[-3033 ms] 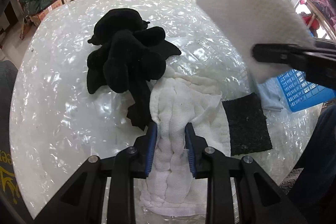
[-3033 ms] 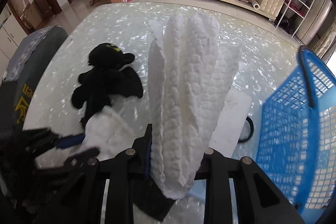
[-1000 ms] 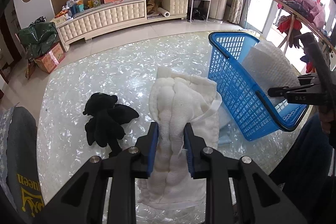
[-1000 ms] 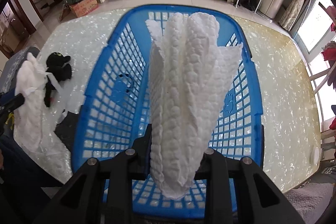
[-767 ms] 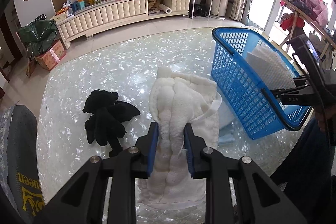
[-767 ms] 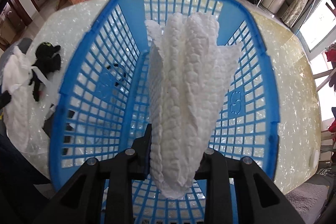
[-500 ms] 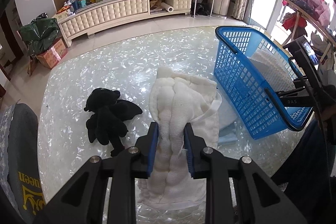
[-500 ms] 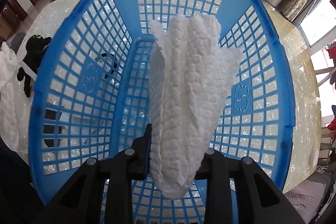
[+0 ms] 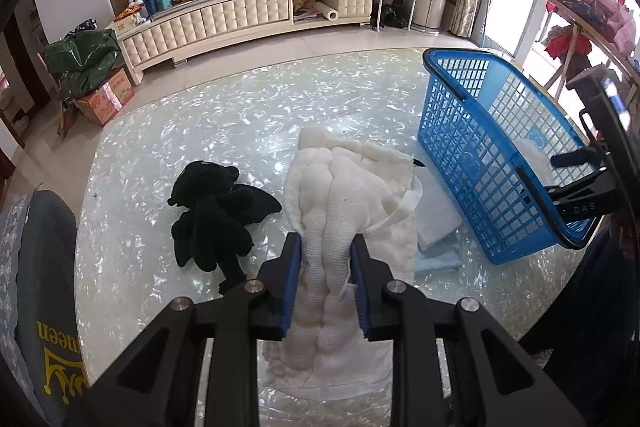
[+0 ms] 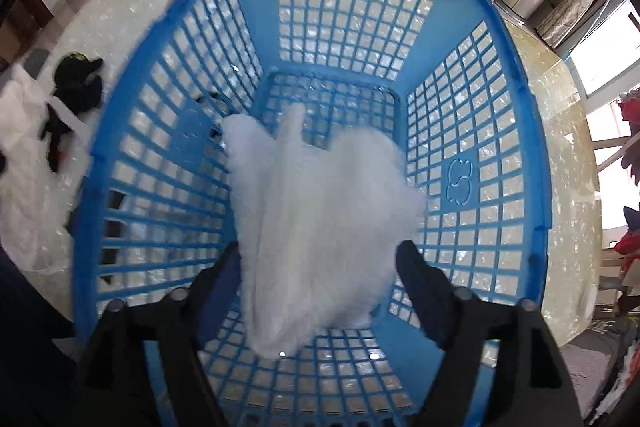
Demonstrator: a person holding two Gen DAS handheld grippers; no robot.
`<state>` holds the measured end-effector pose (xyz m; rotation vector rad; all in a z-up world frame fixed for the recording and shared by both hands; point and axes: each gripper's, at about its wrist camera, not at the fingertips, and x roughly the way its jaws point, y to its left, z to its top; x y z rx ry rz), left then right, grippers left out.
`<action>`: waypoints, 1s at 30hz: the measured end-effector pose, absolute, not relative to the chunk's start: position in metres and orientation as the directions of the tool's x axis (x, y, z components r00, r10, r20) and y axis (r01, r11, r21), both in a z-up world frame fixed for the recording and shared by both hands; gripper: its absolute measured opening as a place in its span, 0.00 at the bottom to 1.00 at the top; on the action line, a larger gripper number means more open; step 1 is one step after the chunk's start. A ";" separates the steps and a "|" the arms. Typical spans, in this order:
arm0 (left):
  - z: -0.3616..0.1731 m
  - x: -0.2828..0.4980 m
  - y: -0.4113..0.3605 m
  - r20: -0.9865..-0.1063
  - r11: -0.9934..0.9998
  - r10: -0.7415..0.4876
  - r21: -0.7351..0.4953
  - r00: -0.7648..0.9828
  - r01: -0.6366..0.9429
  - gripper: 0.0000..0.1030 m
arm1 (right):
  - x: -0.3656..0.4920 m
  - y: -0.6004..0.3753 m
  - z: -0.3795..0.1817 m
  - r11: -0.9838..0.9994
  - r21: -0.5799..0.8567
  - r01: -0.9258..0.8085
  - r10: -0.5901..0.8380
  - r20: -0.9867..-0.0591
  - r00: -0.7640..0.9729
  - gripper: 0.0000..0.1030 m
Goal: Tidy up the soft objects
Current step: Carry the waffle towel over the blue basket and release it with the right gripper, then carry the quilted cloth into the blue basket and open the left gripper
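Released, the white cloth point(image 10: 320, 227) now sits inside the basket point(image 10: 532, 131) between the right gripper's point(image 10: 320, 263) just-opened fingers; left gripper point(image 9: 326, 267) clamps a towel point(image 9: 340, 195).

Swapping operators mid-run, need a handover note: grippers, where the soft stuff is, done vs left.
Right gripper: over the blue basket, pointing down; its jaws have just been opening and now stand wide, with the white embossed cloth loose between them, dropping into the basket.
Left gripper: shut on the white quilted cloth, held above the table.
On the table: black plush toy, a flat white sheet beside the basket, a pale blue piece under it.
Done: embossed cloth released in the basket.
Left: quilted cloth, then probably the plush and flat pieces.
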<state>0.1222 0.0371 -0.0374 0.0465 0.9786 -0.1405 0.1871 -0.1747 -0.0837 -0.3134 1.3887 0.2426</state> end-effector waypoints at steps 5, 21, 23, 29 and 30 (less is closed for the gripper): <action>-0.038 0.120 0.036 -0.832 0.988 -0.108 -0.030 0.544 0.150 0.22 | 0.171 -0.173 -0.060 0.923 -0.155 -0.352 -0.047 -0.954 0.296 0.88; -0.010 0.117 -0.013 -0.817 0.960 -0.166 -0.006 0.553 0.280 0.22 | 0.135 -0.200 -0.006 0.945 -0.037 -0.325 0.137 -0.857 0.497 0.92; -0.004 0.119 -0.022 -0.813 0.955 -0.174 -0.002 0.556 0.297 0.22 | 0.135 -0.205 -0.005 0.945 -0.030 -0.326 0.149 -0.847 0.511 0.92; 0.011 0.129 -0.060 -0.806 0.933 -0.197 0.020 0.557 0.359 0.22 | 0.135 -0.222 -0.006 0.953 -0.014 -0.304 0.154 -0.839 0.522 0.92; 0.013 0.130 -0.067 -0.805 0.929 -0.198 0.028 0.559 0.370 0.22 | 0.134 -0.225 -0.004 0.954 -0.012 -0.298 0.154 -0.837 0.526 0.92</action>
